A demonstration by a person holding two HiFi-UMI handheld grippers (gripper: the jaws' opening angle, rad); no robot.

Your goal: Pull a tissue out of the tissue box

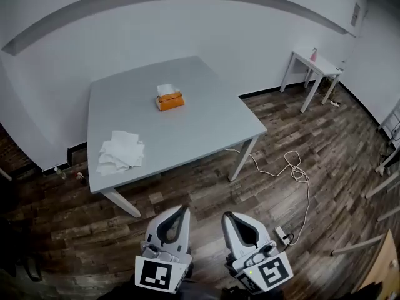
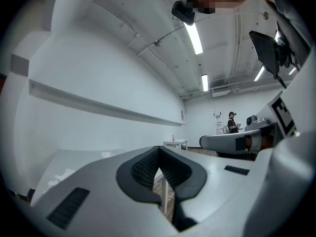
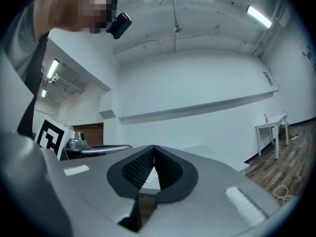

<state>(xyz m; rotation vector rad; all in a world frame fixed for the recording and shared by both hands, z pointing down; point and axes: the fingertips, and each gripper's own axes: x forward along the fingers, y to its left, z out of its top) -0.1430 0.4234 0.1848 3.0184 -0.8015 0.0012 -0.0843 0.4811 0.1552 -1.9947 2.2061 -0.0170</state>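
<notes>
Grey table (image 1: 200,127) stands on the wooden floor (image 1: 187,192), well ahead of both grippers. On top, the orange tissue box (image 1: 170,101) sits straight ahead of the left gripper (image 1: 184,209), towards the far side, with a white tissue poking up. Nearer, and off to that gripper's left, a loose pile of white tissues (image 1: 120,150) lies by the near edge. Right of the right gripper (image 1: 226,216), a white cable (image 1: 294,167) snakes across the floor to a power strip (image 1: 281,233).

On the table (image 1: 206,124), the tissue box (image 1: 170,100) stands toward the back; a pile of tissues (image 1: 120,150) lies left, near the front edge.
</notes>
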